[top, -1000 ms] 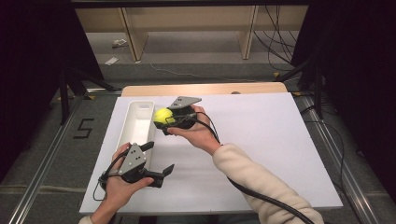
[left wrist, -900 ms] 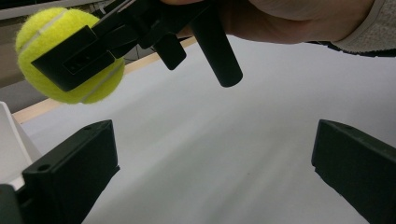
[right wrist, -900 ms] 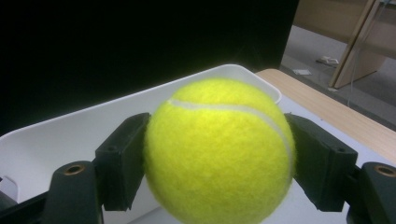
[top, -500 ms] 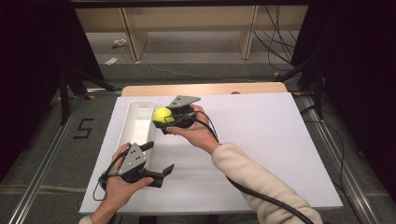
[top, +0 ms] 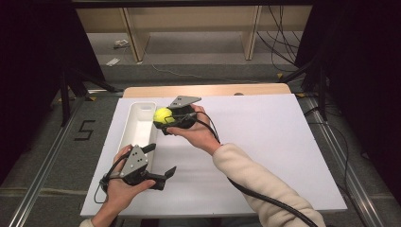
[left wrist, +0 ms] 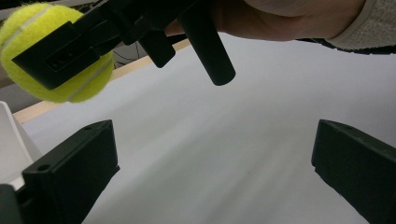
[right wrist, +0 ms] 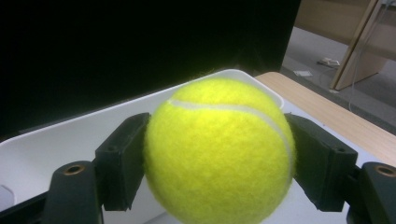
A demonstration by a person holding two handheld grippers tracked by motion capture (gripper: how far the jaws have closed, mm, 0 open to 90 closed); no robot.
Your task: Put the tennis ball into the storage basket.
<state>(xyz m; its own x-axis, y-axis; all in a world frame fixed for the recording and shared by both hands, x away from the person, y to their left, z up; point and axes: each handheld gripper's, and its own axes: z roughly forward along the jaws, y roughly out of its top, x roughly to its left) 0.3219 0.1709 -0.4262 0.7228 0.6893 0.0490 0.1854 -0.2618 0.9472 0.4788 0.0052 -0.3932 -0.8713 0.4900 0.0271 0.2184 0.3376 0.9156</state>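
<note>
Clamping a fuzzy round tennis ball (right wrist: 218,151), right hand-held gripper (top: 166,119); left hand-held gripper (top: 158,163) gapes empty.

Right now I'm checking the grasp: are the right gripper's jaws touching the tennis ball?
Touching. In the right gripper view the right gripper has both jaws pressed against opposite sides of the tennis ball, with no gap.

The right gripper (top: 165,118) is held by the right hand (top: 196,132) above the worktop, and the arm in a cream sleeve reaches forward from the bottom right. Its fingers (right wrist: 123,158) press on both sides of a tennis ball (right wrist: 219,151). The left gripper (top: 158,163) is low and near the person, in the left hand (top: 120,187). Its fingers (left wrist: 70,168) stand wide apart and hold nothing.
</note>
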